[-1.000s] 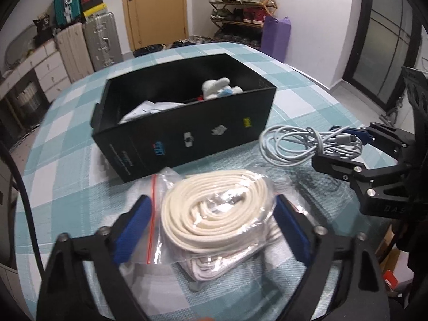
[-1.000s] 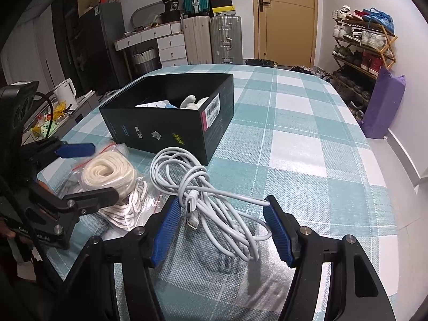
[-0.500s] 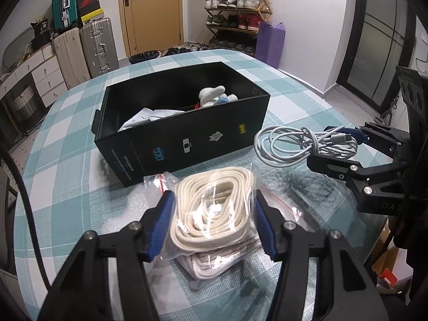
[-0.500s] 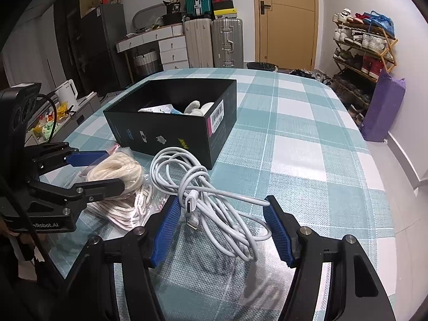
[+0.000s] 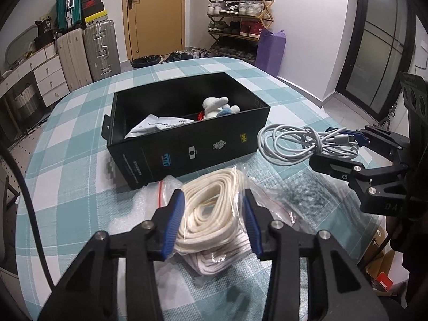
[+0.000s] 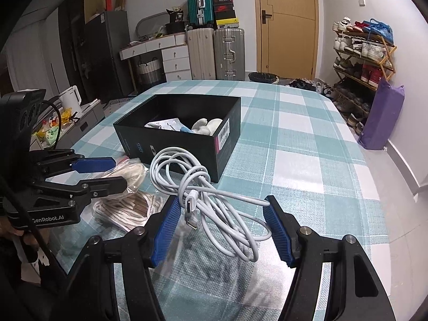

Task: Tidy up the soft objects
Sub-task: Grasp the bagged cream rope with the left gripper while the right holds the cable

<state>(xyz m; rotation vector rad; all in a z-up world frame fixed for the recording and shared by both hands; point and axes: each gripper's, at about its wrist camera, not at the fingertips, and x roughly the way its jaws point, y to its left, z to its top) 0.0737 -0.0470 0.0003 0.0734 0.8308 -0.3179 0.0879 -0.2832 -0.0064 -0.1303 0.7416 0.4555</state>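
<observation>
My left gripper (image 5: 214,206) is shut on a clear zip bag of cream rope (image 5: 214,208) and holds it just above a second bag of cord (image 5: 214,262) on the table. It also shows in the right wrist view (image 6: 107,171). My right gripper (image 6: 222,208) is open, its pads either side of a coiled white USB cable (image 6: 211,195) on the table. The cable also shows in the left wrist view (image 5: 302,144). An open black box (image 5: 187,136) behind both holds a white plush toy (image 5: 216,105) and a white packet (image 5: 157,125).
The checked teal tablecloth (image 6: 307,160) covers a round table. Its edge lies close behind both grippers. Suitcases (image 6: 214,53), a drawer unit, a shoe rack (image 6: 361,53) and a purple bag (image 6: 382,117) stand around the room.
My left gripper has closed on the upper rope bag and lifted it slightly off the bag beneath. My right gripper has stayed open around the cable.
</observation>
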